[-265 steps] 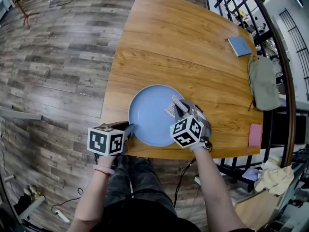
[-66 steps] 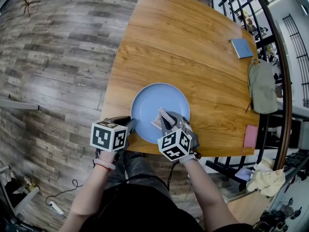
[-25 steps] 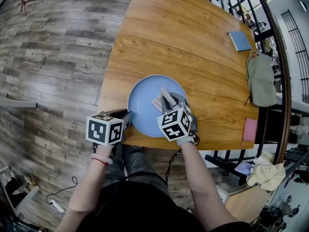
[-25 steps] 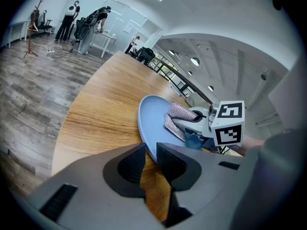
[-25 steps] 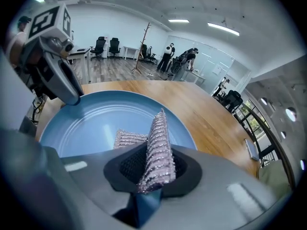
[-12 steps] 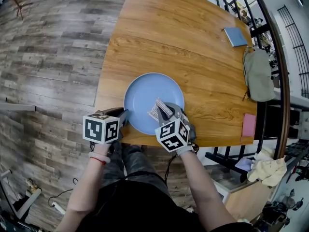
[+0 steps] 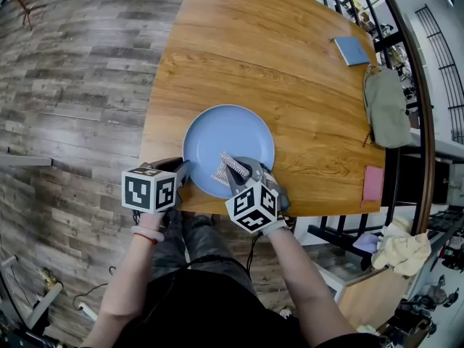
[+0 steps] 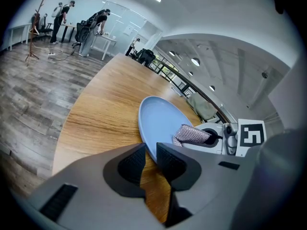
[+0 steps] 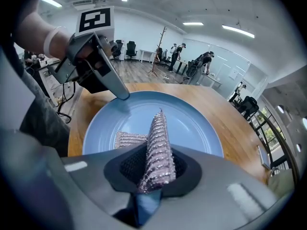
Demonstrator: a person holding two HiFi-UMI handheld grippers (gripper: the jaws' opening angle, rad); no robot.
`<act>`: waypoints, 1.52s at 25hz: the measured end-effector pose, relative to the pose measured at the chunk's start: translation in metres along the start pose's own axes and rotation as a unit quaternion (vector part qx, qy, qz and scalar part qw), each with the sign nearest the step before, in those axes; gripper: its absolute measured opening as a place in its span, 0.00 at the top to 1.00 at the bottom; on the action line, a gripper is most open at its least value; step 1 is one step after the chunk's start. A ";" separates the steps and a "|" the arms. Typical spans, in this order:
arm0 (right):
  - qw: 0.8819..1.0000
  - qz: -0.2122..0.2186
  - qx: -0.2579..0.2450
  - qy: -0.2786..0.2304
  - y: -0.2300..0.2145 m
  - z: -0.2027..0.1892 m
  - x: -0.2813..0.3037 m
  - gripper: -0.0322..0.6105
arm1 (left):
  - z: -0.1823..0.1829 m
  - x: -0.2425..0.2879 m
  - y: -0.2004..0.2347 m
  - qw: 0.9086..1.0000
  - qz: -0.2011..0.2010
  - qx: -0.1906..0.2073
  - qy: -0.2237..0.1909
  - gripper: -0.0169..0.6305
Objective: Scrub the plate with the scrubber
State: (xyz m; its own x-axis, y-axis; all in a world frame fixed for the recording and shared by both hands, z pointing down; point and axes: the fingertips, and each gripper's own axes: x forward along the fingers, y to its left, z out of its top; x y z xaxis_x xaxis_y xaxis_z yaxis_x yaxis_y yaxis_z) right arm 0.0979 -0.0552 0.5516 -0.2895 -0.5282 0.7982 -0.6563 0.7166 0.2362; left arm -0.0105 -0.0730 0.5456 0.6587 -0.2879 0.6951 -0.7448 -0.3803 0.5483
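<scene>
A round blue plate point(image 7: 239, 133) lies near the front edge of the wooden table point(image 7: 290, 71). My left gripper point(image 7: 184, 172) is shut on the plate's near-left rim; in the left gripper view the rim point(image 8: 149, 140) runs in between the two pads. My right gripper point(image 7: 232, 175) is shut on a silvery mesh scrubber point(image 7: 222, 168), which rests on the near part of the plate. In the right gripper view the scrubber point(image 9: 157, 143) stands folded between the pads, with its loose end on the plate point(image 9: 196, 123).
A blue notebook point(image 7: 351, 49), an olive bag point(image 7: 386, 107) and a pink pad point(image 7: 373, 183) lie along the table's right side, by a black railing point(image 7: 428, 122). The table's front edge runs just under both grippers. Wooden floor lies to the left.
My right gripper has drawn the scrubber across the plate from its middle toward the near edge and a little left. The left gripper still holds the rim in the same spot.
</scene>
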 end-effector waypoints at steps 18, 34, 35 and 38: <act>0.979 0.138 0.137 -0.068 0.039 0.022 -0.007 0.84 | 0.001 0.000 -0.001 1.000 0.011 0.021 -0.002 0.90; 0.921 0.132 0.310 -0.198 -0.005 0.040 -0.058 0.84 | 0.014 -0.007 -0.006 0.976 0.077 0.203 0.014 0.90; 0.921 0.125 0.309 -0.200 -0.007 0.039 -0.060 0.84 | 0.016 -0.008 -0.007 0.973 0.082 0.213 0.013 0.90; 0.923 0.099 0.310 -0.207 -0.017 0.038 -0.067 0.84 | 0.025 -0.009 -0.012 0.969 0.086 0.231 0.002 0.90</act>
State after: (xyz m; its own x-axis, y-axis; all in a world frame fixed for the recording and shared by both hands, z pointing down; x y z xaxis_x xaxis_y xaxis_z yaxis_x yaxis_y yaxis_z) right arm 0.1022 -0.0495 0.4733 -0.6038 -0.6349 0.4820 -0.7971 0.4873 -0.3566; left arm -0.0050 -0.0874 0.5212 0.5285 -0.3782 0.7600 -0.7155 -0.6803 0.1591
